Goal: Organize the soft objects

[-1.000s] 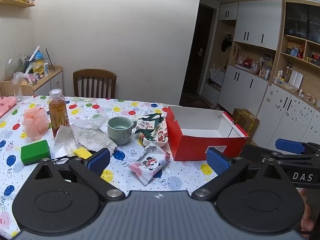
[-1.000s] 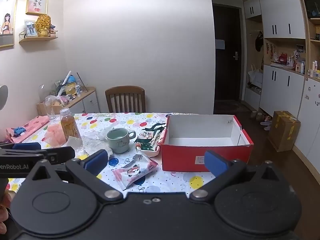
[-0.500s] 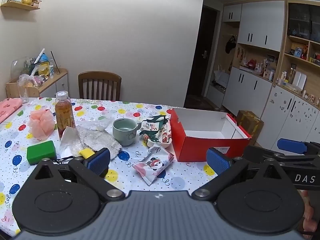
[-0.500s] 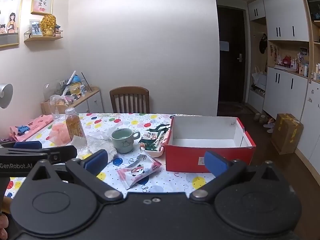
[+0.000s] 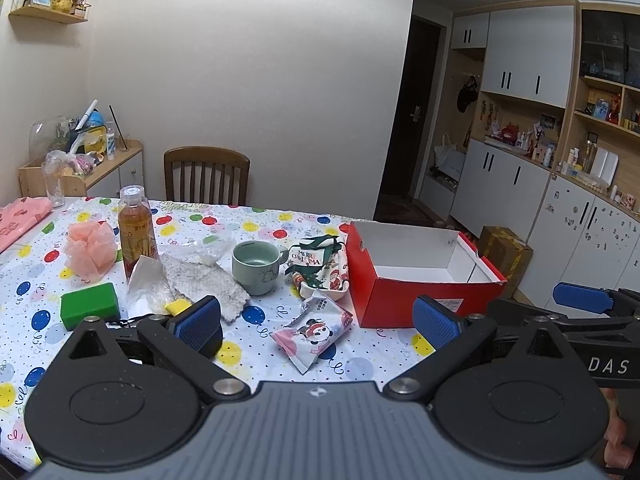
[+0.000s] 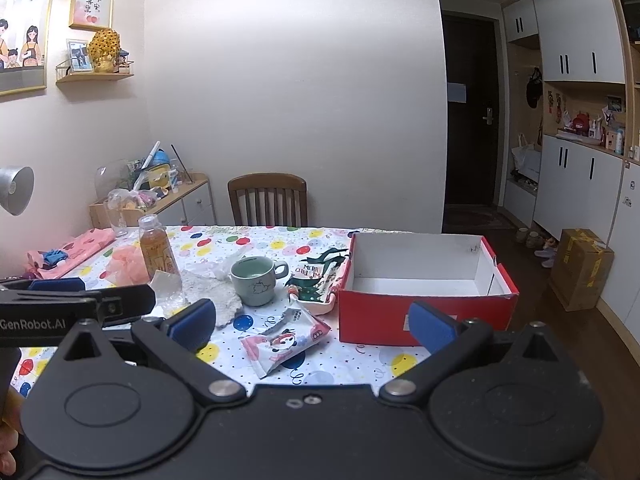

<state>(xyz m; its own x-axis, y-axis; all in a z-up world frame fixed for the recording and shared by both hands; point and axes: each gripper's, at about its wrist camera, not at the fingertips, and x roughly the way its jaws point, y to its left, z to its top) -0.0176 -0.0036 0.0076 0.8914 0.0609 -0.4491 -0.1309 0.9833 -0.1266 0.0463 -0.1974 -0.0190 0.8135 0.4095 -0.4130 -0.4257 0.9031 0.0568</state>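
Left gripper (image 5: 317, 320) and right gripper (image 6: 311, 320): jaws spread wide, holding nothing, above the table (image 5: 260, 344) near the pouch (image 5: 312, 334).

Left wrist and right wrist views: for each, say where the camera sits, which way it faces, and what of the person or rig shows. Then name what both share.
Left wrist: sits on the left gripper, looks forward over the table; the right gripper and fingertips show at right.
Right wrist: sits on the right gripper, faces likewise; the left gripper shows at left.
Shared: red box, green mug, snack packet, wooden chair.
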